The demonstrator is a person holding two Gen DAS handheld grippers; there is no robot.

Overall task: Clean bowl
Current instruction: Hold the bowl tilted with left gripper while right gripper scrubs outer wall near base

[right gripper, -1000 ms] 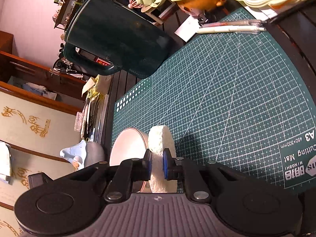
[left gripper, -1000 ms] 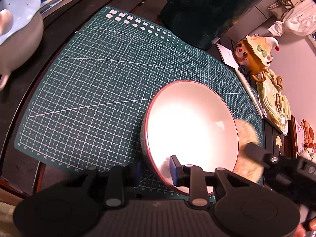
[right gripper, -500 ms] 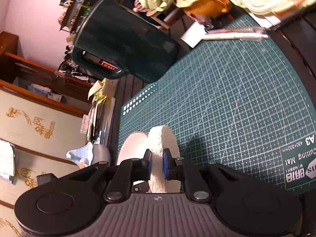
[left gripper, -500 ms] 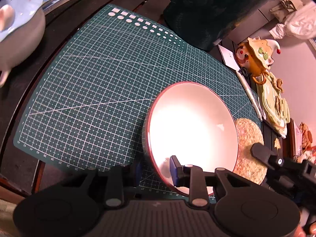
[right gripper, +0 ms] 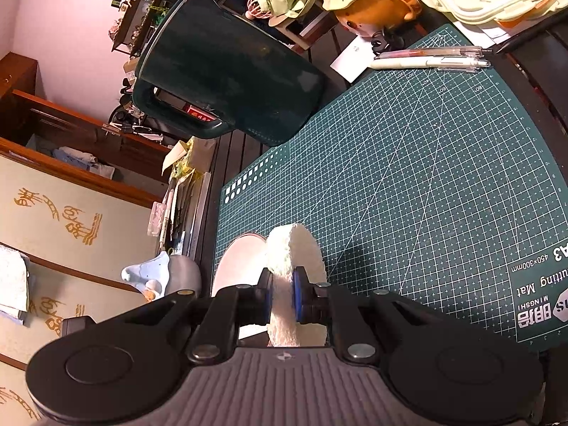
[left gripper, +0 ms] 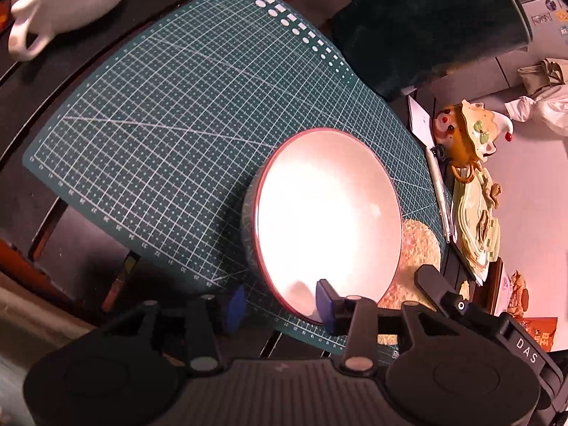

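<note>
Your right gripper (right gripper: 282, 300) pinched the round cream loofah scrubber (right gripper: 293, 273) on edge, its flat faces between the blue pads (right gripper: 297, 300), low in the frame and just beside the bowl's rim. Your left gripper (left gripper: 280, 307) clamped the near rim of the white, red-rimmed ceramic bowl (left gripper: 328, 220), which was tipped so its opening faced the camera, lower right on the green gridded cutting mat (left gripper: 177, 113). You angled both grippers downward.
</note>
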